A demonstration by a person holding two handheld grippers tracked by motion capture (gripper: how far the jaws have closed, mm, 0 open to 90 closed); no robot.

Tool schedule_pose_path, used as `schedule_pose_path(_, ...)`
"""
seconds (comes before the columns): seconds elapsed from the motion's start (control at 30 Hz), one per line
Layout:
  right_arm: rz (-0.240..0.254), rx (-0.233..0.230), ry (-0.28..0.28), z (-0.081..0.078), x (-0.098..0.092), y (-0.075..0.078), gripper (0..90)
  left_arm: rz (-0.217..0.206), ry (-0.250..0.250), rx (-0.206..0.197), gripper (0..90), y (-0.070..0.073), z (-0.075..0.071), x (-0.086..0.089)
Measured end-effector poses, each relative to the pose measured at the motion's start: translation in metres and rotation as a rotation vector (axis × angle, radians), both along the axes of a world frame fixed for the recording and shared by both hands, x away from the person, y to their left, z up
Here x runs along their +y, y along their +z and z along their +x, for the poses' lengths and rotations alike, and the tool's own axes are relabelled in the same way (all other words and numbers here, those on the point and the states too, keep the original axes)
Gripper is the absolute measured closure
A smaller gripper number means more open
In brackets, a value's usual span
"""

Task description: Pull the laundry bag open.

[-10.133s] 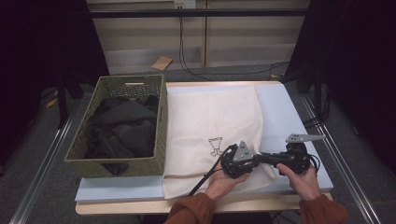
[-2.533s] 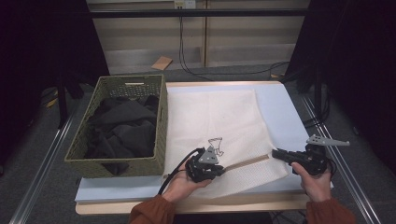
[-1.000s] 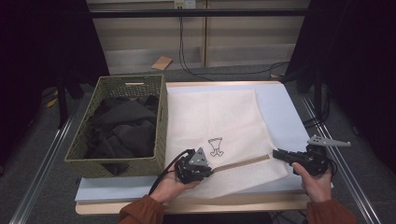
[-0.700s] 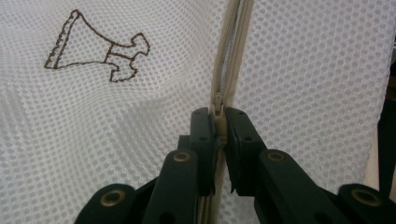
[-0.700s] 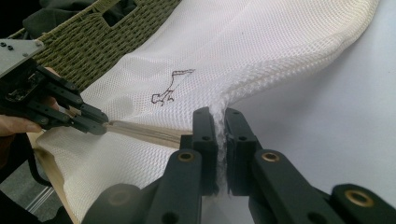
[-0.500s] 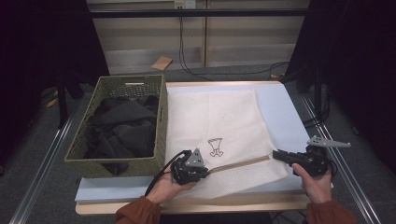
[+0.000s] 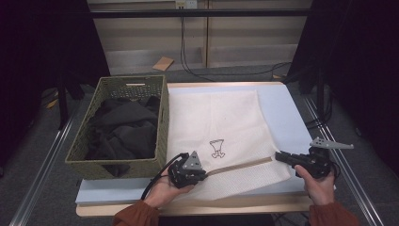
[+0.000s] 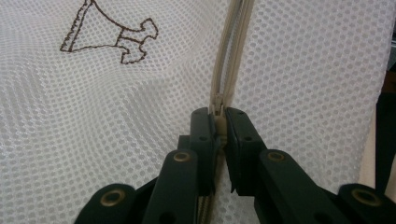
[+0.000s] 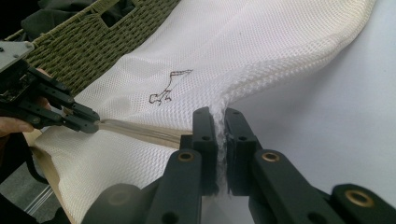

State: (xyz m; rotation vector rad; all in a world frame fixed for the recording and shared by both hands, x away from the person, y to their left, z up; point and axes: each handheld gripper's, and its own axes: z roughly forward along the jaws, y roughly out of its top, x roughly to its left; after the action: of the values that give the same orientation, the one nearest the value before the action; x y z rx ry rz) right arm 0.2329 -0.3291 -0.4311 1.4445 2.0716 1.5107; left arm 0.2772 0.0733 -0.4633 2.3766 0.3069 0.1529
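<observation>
Mesh bag (image 7: 221,122) lies flat on the table (image 7: 287,108), right of the basket (image 7: 162,127). Left gripper (image 8: 218,116) clamped on the zipper pull (image 8: 218,125) near the bag's front edge. Right gripper (image 9: 219,116) clamped on the bag's corner, zipper (image 7: 240,165) stretched between them.

No readable text anywhere (only stitched outline figure)
</observation>
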Motion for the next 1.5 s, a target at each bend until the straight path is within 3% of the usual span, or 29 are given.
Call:
schedule_pose_path(0.2, -0.004, 0.003, -0.004, -0.001, -0.001, -0.001, 85.5, -0.018, 0.031, 0.017, 82.5, -0.003, -0.003, 0.006)
schedule_pose_path(0.33, -0.005, -0.002, -0.005, 0.000, 0.000, 0.000, 85.5, 0.005, 0.018, 0.012, 82.5, -0.002, -0.003, 0.008)
schedule_pose_path(0.4, -0.002, 0.002, -0.004, 0.000, 0.001, 0.000, 85.4, -0.019, 0.031, 0.016, 82.5, -0.003, -0.004, 0.009)
schedule_pose_path(0.47, -0.001, 0.000, -0.002, 0.000, 0.000, 0.000, 85.4, -0.018, 0.032, 0.022, 82.5, -0.003, -0.003, 0.010)
schedule_pose_path(0.57, -0.003, 0.002, -0.005, 0.000, 0.000, 0.000, 85.4, 0.023, 0.011, 0.013, 82.4, -0.002, -0.002, 0.011)
schedule_pose_path(0.67, -0.001, 0.001, -0.004, 0.000, 0.000, 0.000, 85.4, -0.006, 0.033, 0.022, 82.5, -0.003, -0.004, 0.012)
schedule_pose_path(0.7, -0.002, 0.000, -0.003, 0.000, 0.001, 0.000, 85.4, 0.008, 0.017, 0.014, 82.5, -0.002, -0.003, 0.014)
schedule_pose_path(0.87, -0.002, 0.001, -0.004, 0.000, 0.001, 0.000, 85.4, -0.016, 0.048, 0.021, 82.5, -0.003, -0.004, 0.017)
schedule_pose_path(0.9, -0.001, 0.003, -0.004, 0.000, 0.001, 0.000, 85.4, 0.004, 0.047, 0.020, 82.5, -0.001, -0.005, 0.017)
schedule_pose_path(1.13, 0.001, 0.000, -0.003, 0.000, 0.000, 0.001, 85.4, 0.007, 0.032, 0.014, 82.5, -0.003, -0.004, 0.021)
schedule_pose_path(1.23, 0.000, 0.000, -0.004, 0.000, 0.000, 0.001, 85.4, 0.041, 0.044, 0.017, 82.5, -0.002, -0.005, 0.020)
schedule_pose_path(1.3, -0.001, 0.001, -0.004, 0.000, 0.001, 0.001, 85.4, 0.001, 0.049, 0.028, 82.5, -0.003, -0.007, 0.022)
schedule_pose_path(1.4, 0.000, -0.001, -0.004, 0.000, 0.000, 0.001, 85.4, 0.016, 0.057, 0.026, 82.5, -0.004, -0.007, 0.026)
schedule_pose_path(1.43, -0.002, 0.000, -0.003, 0.001, 0.000, 0.001, 85.4, 0.024, 0.036, 0.024, 82.5, -0.003, -0.005, 0.027)
schedule_pose_path(1.47, -0.003, 0.003, -0.005, 0.001, 0.001, 0.000, 85.4, 0.001, 0.058, 0.030, 82.5, -0.004, -0.006, 0.026)
schedule_pose_path(1.5, -0.006, 0.001, -0.005, 0.001, 0.001, 0.000, 85.4, 0.013, 0.047, 0.025, 82.5, -0.003, -0.006, 0.027)
